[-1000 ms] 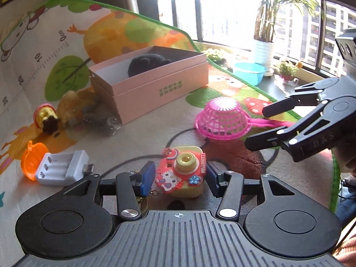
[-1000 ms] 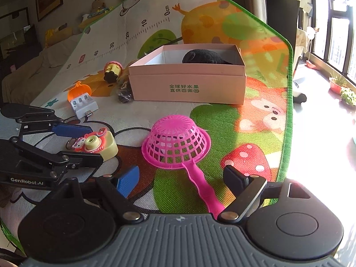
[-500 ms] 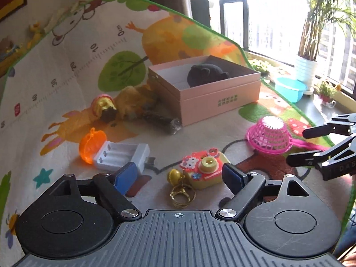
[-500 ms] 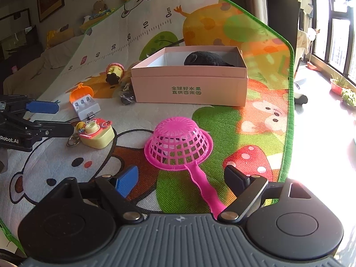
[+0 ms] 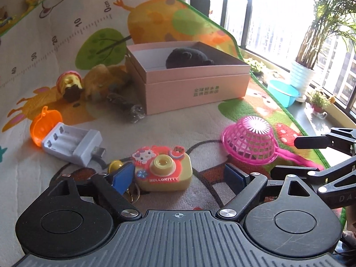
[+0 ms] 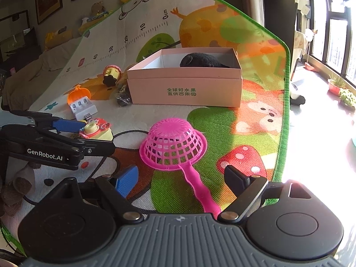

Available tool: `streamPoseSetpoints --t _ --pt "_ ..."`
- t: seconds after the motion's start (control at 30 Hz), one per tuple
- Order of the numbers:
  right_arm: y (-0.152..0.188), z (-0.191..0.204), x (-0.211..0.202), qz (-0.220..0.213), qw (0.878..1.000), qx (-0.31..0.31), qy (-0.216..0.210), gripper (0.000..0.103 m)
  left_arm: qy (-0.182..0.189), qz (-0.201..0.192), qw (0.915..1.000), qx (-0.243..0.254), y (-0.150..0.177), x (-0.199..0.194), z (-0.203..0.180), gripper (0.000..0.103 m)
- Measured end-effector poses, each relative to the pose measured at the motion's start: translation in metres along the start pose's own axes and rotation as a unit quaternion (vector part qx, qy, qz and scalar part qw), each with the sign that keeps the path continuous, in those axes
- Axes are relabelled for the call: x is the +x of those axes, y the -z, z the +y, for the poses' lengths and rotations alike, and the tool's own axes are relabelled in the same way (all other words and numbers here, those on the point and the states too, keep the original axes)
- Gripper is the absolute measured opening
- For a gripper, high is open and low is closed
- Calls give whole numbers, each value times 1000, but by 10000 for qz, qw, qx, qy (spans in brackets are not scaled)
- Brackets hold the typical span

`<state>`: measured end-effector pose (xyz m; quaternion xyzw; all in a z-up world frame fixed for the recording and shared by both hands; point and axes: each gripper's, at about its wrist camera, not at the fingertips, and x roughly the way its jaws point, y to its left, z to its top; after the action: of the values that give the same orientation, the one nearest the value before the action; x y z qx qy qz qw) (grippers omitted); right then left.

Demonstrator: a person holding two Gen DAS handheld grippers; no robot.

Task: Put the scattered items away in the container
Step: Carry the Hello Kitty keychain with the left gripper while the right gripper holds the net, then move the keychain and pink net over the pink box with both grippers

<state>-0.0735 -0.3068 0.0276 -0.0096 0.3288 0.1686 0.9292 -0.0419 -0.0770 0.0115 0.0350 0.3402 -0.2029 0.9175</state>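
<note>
Both of my claws stand wide with nothing in them. My left gripper (image 5: 180,175) straddles the yellow-and-red plastic toy camera (image 5: 163,169), its blue pad (image 5: 123,176) just beside the camera's left side and the dark pad well off to the right. My right gripper (image 6: 181,179) hangs over the handle of the pink plastic mesh scoop (image 6: 173,144), which lies dome-up on the mat.

A gold bell and key ring (image 5: 115,166) sit tucked against the camera by the blue pad. I judge that if I close here the pad may catch the ring, or the camera may twist and slip out, since it sits nearer one finger than the other.

Farther off lie a white battery charger (image 5: 71,143) touching an orange translucent disc (image 5: 45,125), then a crumpled dark wrapper (image 5: 129,109), a tan plush toy (image 5: 102,82) and a small pink-and-gold figure (image 5: 69,84). Behind them stands the open pink cardboard box (image 5: 195,86), already holding a black plush toy (image 5: 187,59).

Everything rests on a cartoon-printed foam play mat (image 6: 255,120) with a green edge, curling up behind the box. Sunlit windows and potted plants (image 5: 320,35) lie beyond to the right.
</note>
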Motion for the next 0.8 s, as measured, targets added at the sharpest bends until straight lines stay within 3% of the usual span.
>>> streamPoseSetpoints --t 0.1,0.13,0.33,0.5,0.6,0.7,0.8 --pt "0 0 -2 -13 10000 -39 32 85 639 -64 9978 140 3 -5 -4 91" --pt "0 0 -2 -1 10000 -65 41 85 679 -79 9975 206 4 -7 -8 91" --pt "5 5 -6 137 9997 -191 -31 85 288 -16 9992 289 5 -4 -15 94" --pt "5 11 -17 108 9970 -270 -717 85 254 -114 9994 208 2 -9 -10 95" --pt "-4 11 -18 -221 9981 -441 -373 85 200 -136 9996 147 2 -13 -7 95" --pt "-17 7 -2 -208 9979 -605 -85 85 159 -118 9998 62 3 -15 -4 95" --pt "-26 6 15 -17 9968 -750 -282 85 148 -81 9999 14 4 -15 -4 95"
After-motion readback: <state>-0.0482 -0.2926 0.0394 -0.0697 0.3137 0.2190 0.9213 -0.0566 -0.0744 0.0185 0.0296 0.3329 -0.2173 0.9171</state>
